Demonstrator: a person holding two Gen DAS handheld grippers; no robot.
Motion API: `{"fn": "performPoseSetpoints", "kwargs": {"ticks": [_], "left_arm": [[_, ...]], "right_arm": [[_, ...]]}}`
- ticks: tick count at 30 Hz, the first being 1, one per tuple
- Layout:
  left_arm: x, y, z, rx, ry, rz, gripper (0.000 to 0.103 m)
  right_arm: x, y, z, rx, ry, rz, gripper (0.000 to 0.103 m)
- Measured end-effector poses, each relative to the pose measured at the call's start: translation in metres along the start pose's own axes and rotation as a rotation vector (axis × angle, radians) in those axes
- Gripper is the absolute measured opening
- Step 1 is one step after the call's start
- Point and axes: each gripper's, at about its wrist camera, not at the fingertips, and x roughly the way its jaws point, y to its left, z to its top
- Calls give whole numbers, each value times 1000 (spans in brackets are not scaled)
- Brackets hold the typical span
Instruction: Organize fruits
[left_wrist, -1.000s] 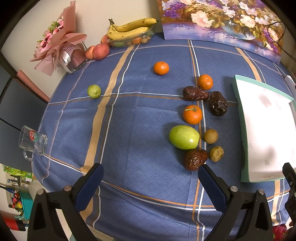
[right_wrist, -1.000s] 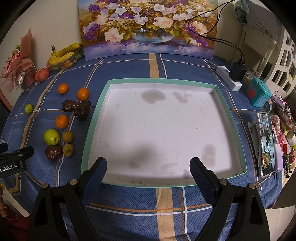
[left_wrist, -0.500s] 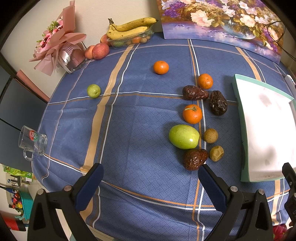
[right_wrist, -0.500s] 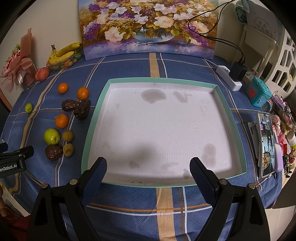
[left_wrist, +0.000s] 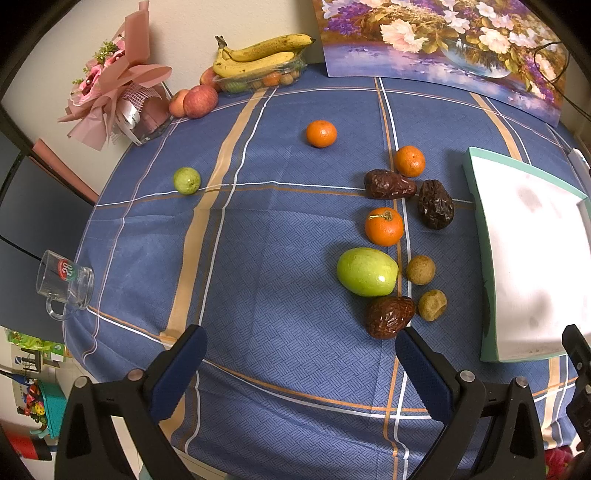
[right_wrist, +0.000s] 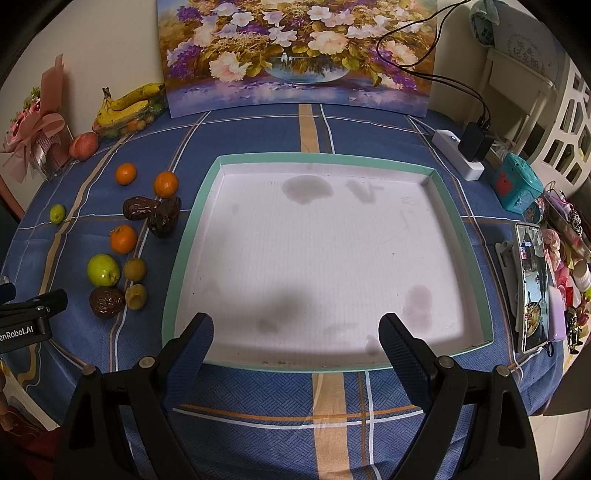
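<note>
Loose fruit lies on the blue checked tablecloth: a green apple (left_wrist: 366, 271), three oranges (left_wrist: 384, 226), three dark wrinkled dates (left_wrist: 388, 316), two small brown fruits (left_wrist: 420, 270) and a small lime (left_wrist: 187, 180) off to the left. The white tray with a green rim (right_wrist: 188, 229) sits to the right of the fruit and holds nothing. My left gripper (left_wrist: 301, 363) hangs open above the cloth, just short of the nearest date. My right gripper (right_wrist: 297, 341) is open over the tray's near edge, with nothing between its fingers.
At the back stand a flower painting (right_wrist: 295, 55), bananas on a plastic box (left_wrist: 258, 61), apples (left_wrist: 199, 100) and a pink bouquet (left_wrist: 118, 92). A glass mug (left_wrist: 64, 282) sits at the left table edge. A power strip (right_wrist: 458, 158), a teal box (right_wrist: 517, 184) and a phone (right_wrist: 532, 288) crowd the right side.
</note>
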Motion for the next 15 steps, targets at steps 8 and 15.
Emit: {"fn": "performPoseSetpoints", "kwargs": {"ticks": [8,15], "left_arm": [[1,-1,-1,-3,1,-8,103],[-4,-1,6,-6,-47,-46,103]], "right_arm": [[0,2,-3,-9,1,-3,91],[1,6,6,-24,2,4,91]]}}
